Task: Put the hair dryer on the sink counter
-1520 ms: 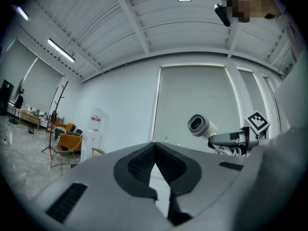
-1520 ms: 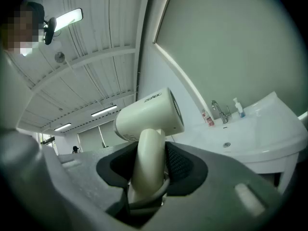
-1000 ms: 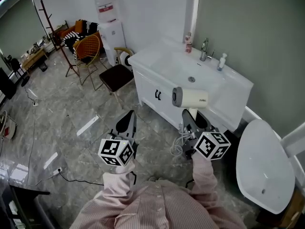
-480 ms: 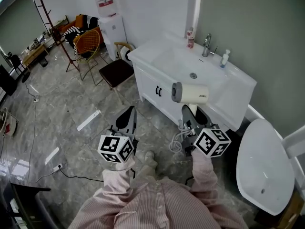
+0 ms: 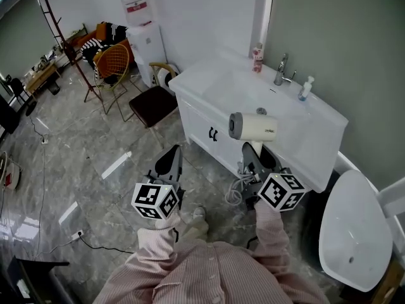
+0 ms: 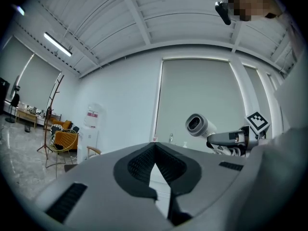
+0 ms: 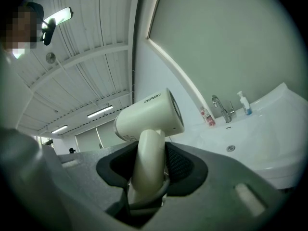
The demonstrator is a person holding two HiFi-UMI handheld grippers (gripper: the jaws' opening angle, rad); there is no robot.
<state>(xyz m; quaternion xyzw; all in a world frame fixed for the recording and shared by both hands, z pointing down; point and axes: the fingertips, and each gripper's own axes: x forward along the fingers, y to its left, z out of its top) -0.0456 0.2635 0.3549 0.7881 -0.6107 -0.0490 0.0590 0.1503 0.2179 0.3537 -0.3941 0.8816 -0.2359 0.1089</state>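
Note:
A cream hair dryer (image 5: 254, 126) is held upright by its handle in my right gripper (image 5: 258, 154), which is shut on it; its barrel lies level over the front edge of the white sink counter (image 5: 316, 133). In the right gripper view the hair dryer (image 7: 149, 121) rises from between the dark pads, with the counter (image 7: 269, 138) and basin beyond. Its coiled cord (image 5: 235, 192) hangs below the gripper. My left gripper (image 5: 168, 160) hangs over the floor to the left of the cabinet, shut and holding nothing; in its own view the left gripper (image 6: 155, 160) has its pads meeting.
On the counter's back edge stand a tap (image 5: 281, 71), a pink bottle (image 5: 257, 57) and a soap dispenser (image 5: 306, 88). A white tub (image 5: 354, 230) lies at the right. A dark chair (image 5: 152, 103), a wire chair (image 5: 112, 63) and a water dispenser (image 5: 144, 33) stand left of the cabinet.
The view has shifted closer to the sink cabinet, which now lies slightly lower and further right in frame. Both grippers hold their pose, the hair dryer still gripped.

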